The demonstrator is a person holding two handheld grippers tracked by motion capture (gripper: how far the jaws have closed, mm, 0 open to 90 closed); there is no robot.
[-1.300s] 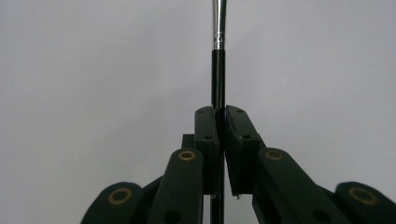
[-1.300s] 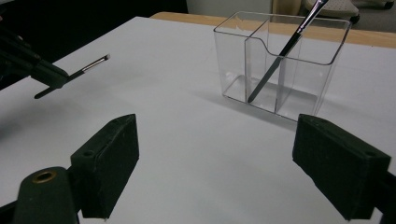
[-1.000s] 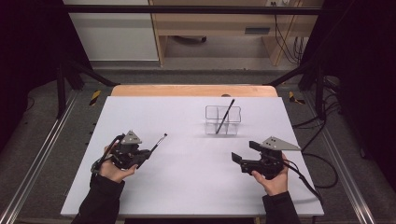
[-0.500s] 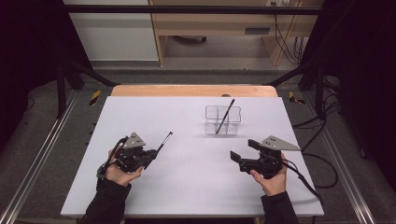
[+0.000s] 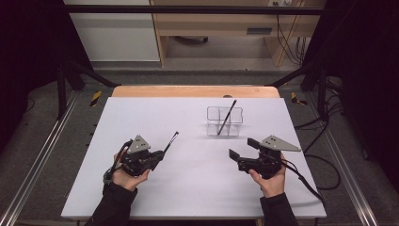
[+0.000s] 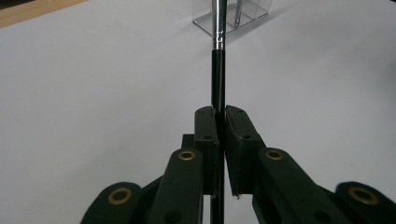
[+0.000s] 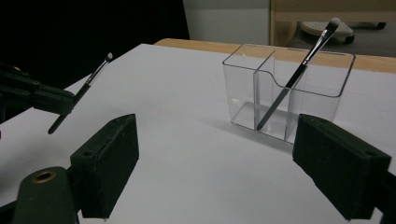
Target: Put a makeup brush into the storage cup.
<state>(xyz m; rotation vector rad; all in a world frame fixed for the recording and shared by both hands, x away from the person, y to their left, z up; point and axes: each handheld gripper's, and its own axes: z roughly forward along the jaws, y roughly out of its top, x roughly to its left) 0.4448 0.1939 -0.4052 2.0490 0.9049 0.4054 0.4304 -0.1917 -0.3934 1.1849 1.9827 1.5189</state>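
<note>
Clear divided organizer near table's far edge holding one leaning brush, left gripper clamped on second brush above open tabletop, right gripper jaws apart, empty.

Left hand-held gripper has shifted right across the tabletop, toward the centre, carrying the clamped makeup brush with it. Brush tip now sits closer to the clear organizer, gap between them smaller than a second ago but still well apart. Left forearm sleeve has swung in with it, angling more to the right from the bottom edge. Brush tilt looks about the same, only its position moved.
</note>
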